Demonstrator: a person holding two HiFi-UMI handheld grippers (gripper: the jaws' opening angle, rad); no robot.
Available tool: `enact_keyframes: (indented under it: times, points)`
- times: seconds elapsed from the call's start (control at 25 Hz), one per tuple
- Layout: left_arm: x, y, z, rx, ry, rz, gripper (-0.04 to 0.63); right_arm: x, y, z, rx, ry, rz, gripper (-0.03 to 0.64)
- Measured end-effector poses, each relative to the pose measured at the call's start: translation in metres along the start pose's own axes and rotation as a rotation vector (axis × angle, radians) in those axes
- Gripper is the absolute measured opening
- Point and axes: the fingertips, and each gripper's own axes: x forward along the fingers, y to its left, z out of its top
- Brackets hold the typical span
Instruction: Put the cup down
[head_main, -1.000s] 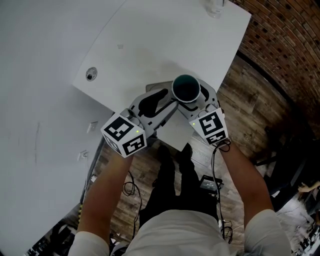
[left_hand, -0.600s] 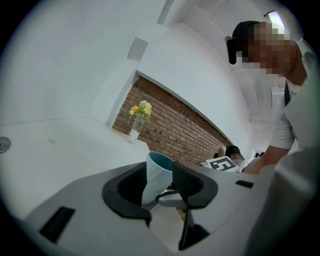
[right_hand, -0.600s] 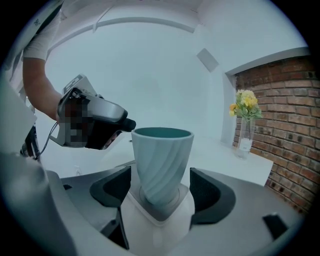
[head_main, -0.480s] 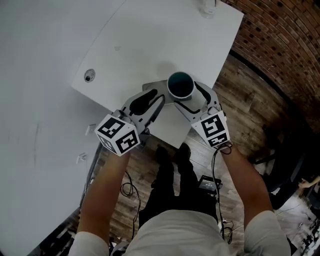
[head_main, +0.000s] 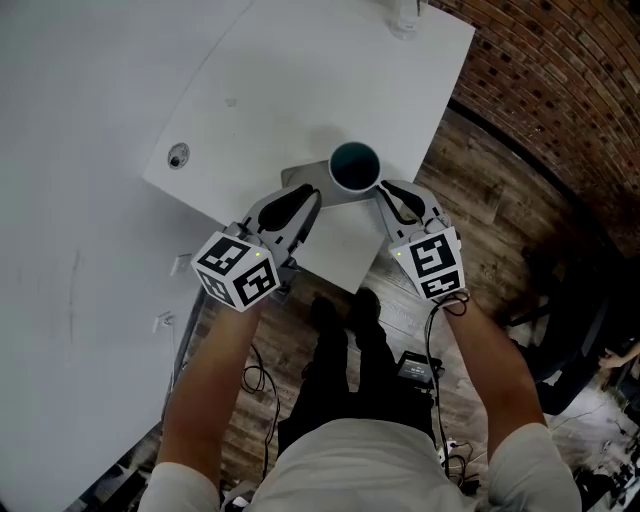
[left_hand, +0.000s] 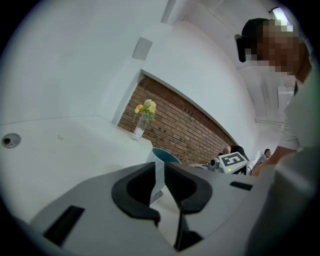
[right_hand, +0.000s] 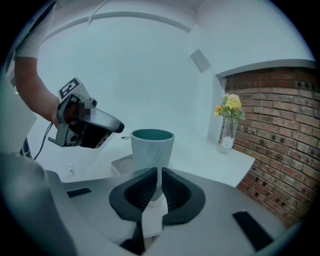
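Change: the jaws of the left gripper (head_main: 311, 194) and the right gripper (head_main: 384, 189) have just been closing. A second ago they stood wide at the sides of the pale, tapered round cup with a teal inside (head_main: 354, 166).
Left gripper: clenched on nothing, just short of the cup.
Right gripper: clenched, empty, also clear of the cup.
Cup: upright on the smooth white matte surface (head_main: 300, 80), untouched.
Meaning: the cup looks set down and released, so the task seems finished.
Gripper build: grey moulded shells with black pads.
Tray: shallow grey square tray (head_main: 298, 177) with rounded corners, just left of the cup.
Vase: clear glass vase of yellow flowers (right_hand: 227, 122), well beyond the cup.
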Motion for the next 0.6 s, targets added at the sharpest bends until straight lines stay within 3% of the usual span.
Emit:
enact_keyframes:
  times: [0.6]
  points:
    - [-0.03,-0.033,0.02,0.054,-0.008,0.004,0.063,-0.051,-0.006,0.062,0.017,-0.083,-0.076,0.041]
